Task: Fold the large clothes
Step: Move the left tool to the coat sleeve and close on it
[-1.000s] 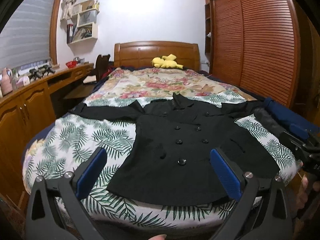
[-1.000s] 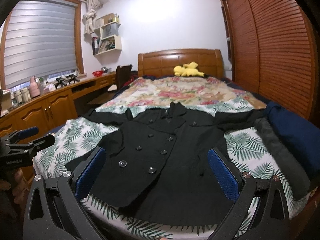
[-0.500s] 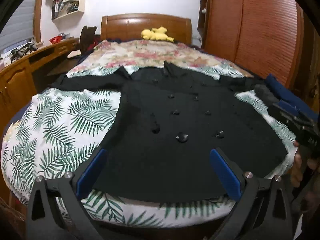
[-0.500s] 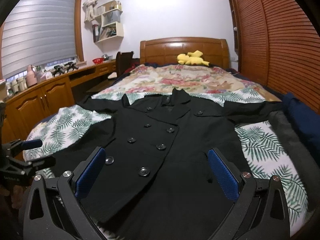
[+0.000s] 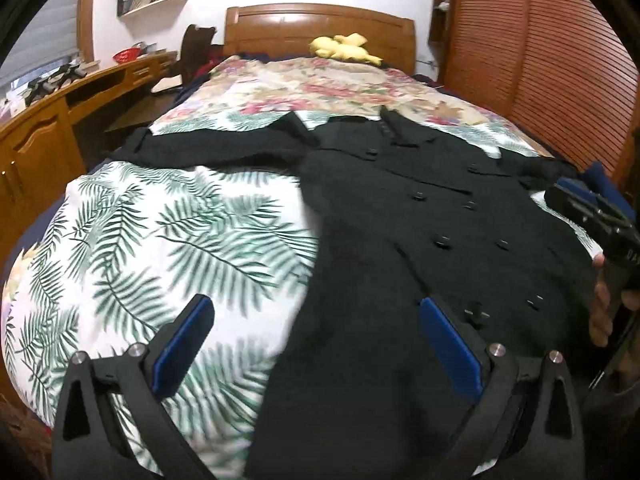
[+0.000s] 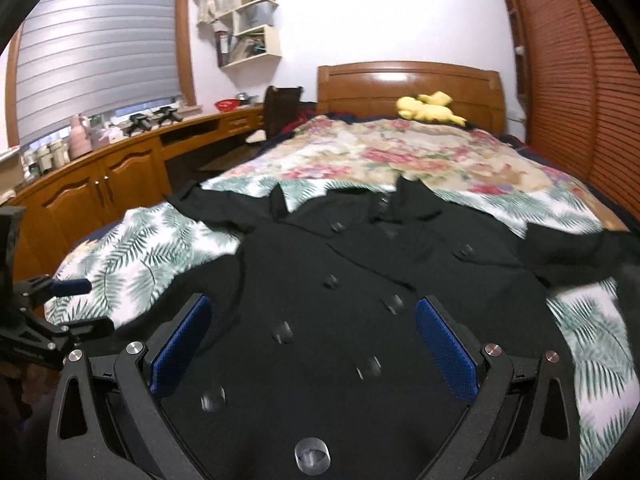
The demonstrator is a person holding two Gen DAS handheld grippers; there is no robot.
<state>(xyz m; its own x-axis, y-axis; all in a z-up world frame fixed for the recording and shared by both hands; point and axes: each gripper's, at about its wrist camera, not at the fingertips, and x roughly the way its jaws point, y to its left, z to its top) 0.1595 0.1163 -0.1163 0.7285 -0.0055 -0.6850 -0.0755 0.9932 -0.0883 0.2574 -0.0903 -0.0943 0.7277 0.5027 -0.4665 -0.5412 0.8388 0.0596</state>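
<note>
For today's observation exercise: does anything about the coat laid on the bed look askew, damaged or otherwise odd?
Nothing stands out. The black coat lies flat, front up and buttoned on the leaf-print bedspread, sleeves spread sideways. Both the left gripper and the right gripper are open and hold nothing.

Black coat [image 5: 420, 240]: buttoned, spread flat on bed [image 5: 168, 240] with palm-leaf cover, sleeves out to both sides. Left tool [image 5: 316, 344]: jaws wide apart, nothing between them, over the coat's lower left edge. Right tool [image 5: 596, 216]: at right margin, hand [image 5: 602, 300] on it. Yellow plush [image 5: 344, 48]: by headboard [image 5: 320, 28].
</note>
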